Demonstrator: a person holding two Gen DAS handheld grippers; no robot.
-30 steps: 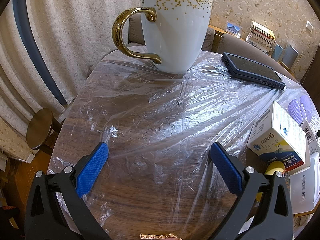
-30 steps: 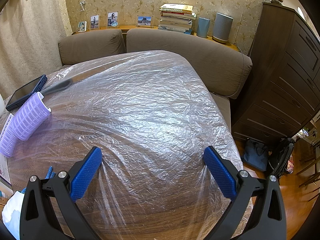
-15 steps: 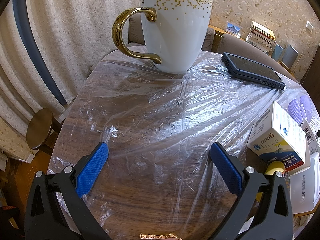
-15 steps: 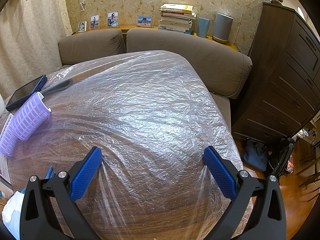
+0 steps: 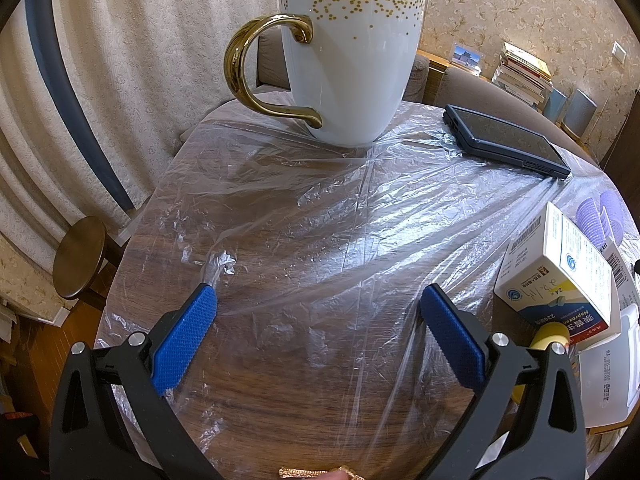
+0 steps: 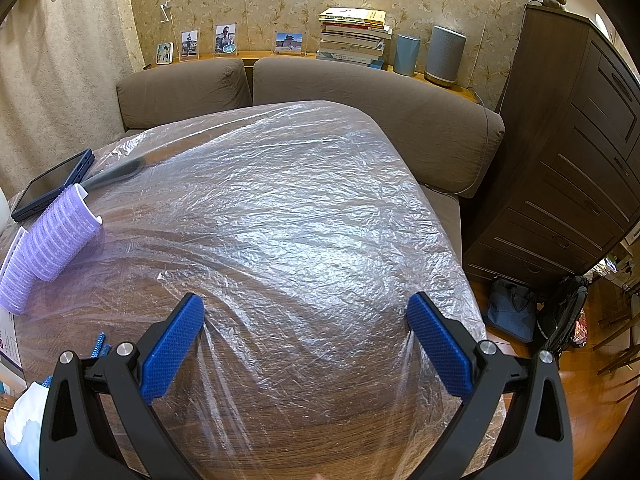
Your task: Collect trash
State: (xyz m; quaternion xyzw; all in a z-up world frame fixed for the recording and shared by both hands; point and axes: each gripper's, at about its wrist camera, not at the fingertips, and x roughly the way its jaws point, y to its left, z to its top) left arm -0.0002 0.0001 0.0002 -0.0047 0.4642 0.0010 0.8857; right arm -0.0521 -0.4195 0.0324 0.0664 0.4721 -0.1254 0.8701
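Observation:
My left gripper (image 5: 318,300) is open over the plastic-covered wooden table (image 5: 320,216), with nothing between its blue pads. To its right lies a white and blue medicine box (image 5: 560,276) on other white packaging (image 5: 608,384), with a yellow object (image 5: 550,334) beneath it. My right gripper (image 6: 306,312) is also open and empty, above the table's bare right half (image 6: 280,208). A crumpled white paper (image 6: 24,428) shows at the lower left of the right wrist view, beside a blue strip (image 6: 98,344).
A white mug with a gold handle (image 5: 344,68) stands at the far side, a dark tablet (image 5: 504,140) to its right. Purple hair rollers (image 6: 48,240) and a grey handle (image 6: 116,174) lie left. A brown sofa (image 6: 360,92), a stool (image 5: 78,256) and a dark dresser (image 6: 580,152) surround the table.

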